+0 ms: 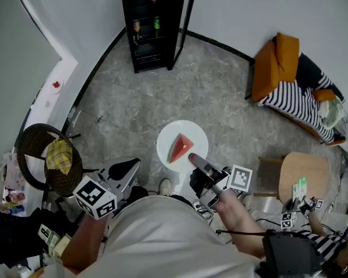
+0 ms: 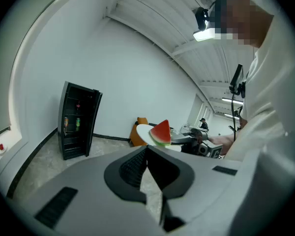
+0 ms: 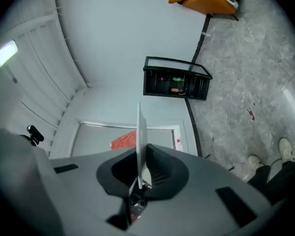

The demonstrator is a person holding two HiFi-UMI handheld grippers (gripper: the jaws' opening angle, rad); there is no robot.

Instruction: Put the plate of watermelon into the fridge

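A white plate point(image 1: 192, 133) carrying a red watermelon wedge point(image 1: 179, 147) is held out level over the floor. My right gripper point(image 1: 193, 158) is shut on its near rim. In the right gripper view the plate point(image 3: 140, 132) shows edge-on between the jaws, with the wedge point(image 3: 124, 140) to its left. My left gripper point(image 1: 133, 165) hangs at my left side, shut, with nothing in it. From it I see the plate point(image 2: 143, 133) and the wedge point(image 2: 161, 132) off to the right. The black fridge point(image 1: 152, 28) stands across the floor against the far wall, its door open.
The open fridge door point(image 1: 188, 16) juts out at the fridge's right. An orange chair with striped cloth point(image 1: 281, 68) stands at the right wall. A round wooden table point(image 1: 304, 175) is at my right, a dark round basket with yellow cloth point(image 1: 49, 158) at my left.
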